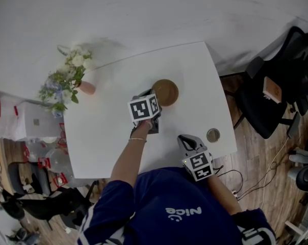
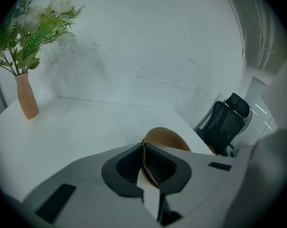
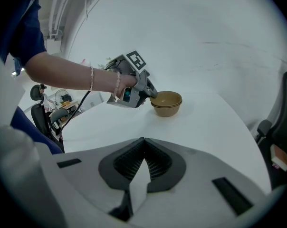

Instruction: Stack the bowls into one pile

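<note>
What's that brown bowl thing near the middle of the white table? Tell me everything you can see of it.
It is two round tan-brown bowls, one nested inside the other. They are matte, like wood or bamboo fibre, and look empty. The pile stands upright on the white table, towards its far edge. The left gripper is shut on the near rim of the top bowl, with the thin wall between its pads. Nothing else touches it.

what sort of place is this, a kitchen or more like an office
Likely an office or lab room: a black mesh office chair, a plain white table, and loose cables on the wooden floor.
</note>
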The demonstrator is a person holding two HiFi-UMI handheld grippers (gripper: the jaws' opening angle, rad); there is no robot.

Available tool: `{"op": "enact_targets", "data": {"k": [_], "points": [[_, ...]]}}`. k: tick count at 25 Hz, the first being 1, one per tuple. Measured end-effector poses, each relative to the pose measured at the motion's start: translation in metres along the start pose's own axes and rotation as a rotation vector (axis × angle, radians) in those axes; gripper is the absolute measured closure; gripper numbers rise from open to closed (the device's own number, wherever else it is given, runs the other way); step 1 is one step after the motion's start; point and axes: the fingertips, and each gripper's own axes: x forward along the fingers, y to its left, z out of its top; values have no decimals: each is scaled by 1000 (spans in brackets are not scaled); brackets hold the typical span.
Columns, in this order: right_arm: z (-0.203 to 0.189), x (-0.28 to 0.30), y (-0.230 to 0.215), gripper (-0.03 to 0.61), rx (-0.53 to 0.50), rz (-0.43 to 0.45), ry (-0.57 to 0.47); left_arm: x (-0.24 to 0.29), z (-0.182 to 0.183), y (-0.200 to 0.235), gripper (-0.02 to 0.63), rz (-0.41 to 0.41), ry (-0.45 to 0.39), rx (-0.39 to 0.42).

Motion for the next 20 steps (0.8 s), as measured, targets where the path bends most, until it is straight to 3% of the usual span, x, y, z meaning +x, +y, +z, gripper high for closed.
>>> {"op": "enact_targets", "data": {"k": [12,20], "points": [[1,-1,-1,555,0,1,-4,-4,3,1,581,15,-78,0],[12,-5,-8,555,-11,-34,-43,-37,7,11,581,18,-157,18]]}}
